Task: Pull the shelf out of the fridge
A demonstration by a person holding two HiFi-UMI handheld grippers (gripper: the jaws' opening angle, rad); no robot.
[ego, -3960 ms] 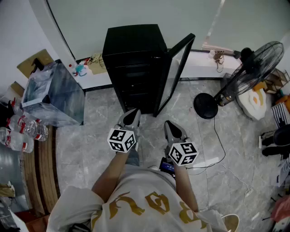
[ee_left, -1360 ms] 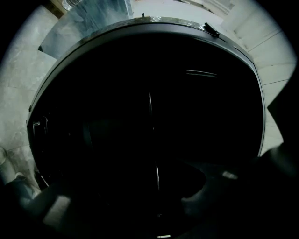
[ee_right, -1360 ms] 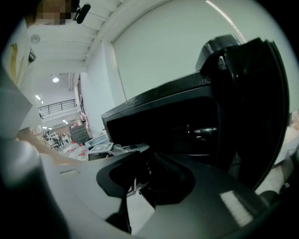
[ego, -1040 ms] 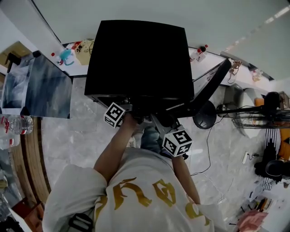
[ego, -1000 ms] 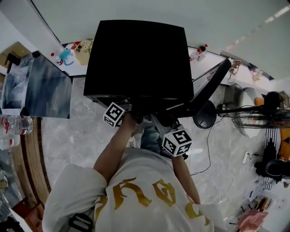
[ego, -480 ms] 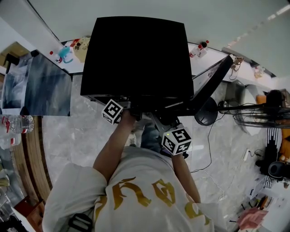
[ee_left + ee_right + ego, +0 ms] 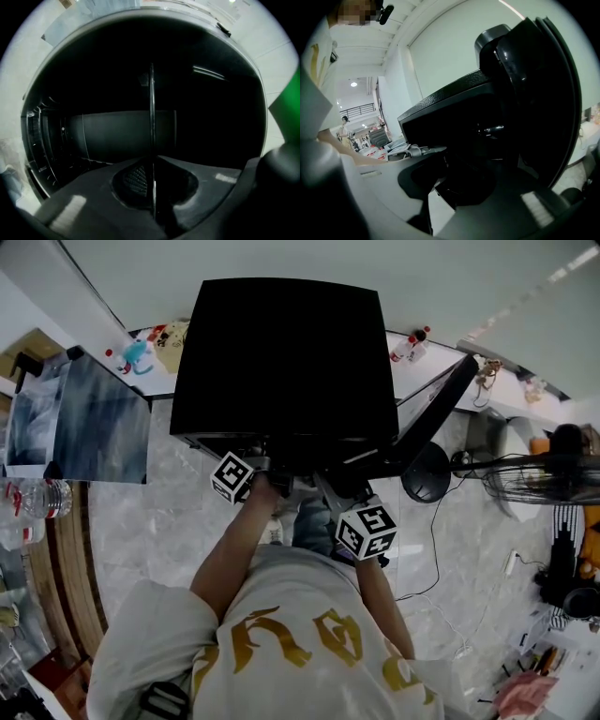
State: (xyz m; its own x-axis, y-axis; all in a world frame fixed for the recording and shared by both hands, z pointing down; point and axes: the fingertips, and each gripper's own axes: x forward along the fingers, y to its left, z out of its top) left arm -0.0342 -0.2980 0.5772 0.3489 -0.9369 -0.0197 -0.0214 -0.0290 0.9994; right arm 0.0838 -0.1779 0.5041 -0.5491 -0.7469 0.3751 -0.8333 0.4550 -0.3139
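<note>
Head view: we have closed on the fridge (image 7: 281, 352) since 4 s ago; left gripper (image 7: 153, 164) clamps the shelf (image 7: 152, 103), right gripper (image 7: 440, 187) gapes, so pulling can likely begin.

We find the head view bright and evenly lit, the pale floor (image 7: 131, 512) free of hard shadows, yet the fridge (image 7: 281, 352) is a flat black mass without detail, and straight lines bow toward the edges. The left gripper view is dim inside a black vignette, only a thin glint tracing the shelf (image 7: 152, 117). The right gripper view is bright above, murky below, softly blurred nearby.
</note>
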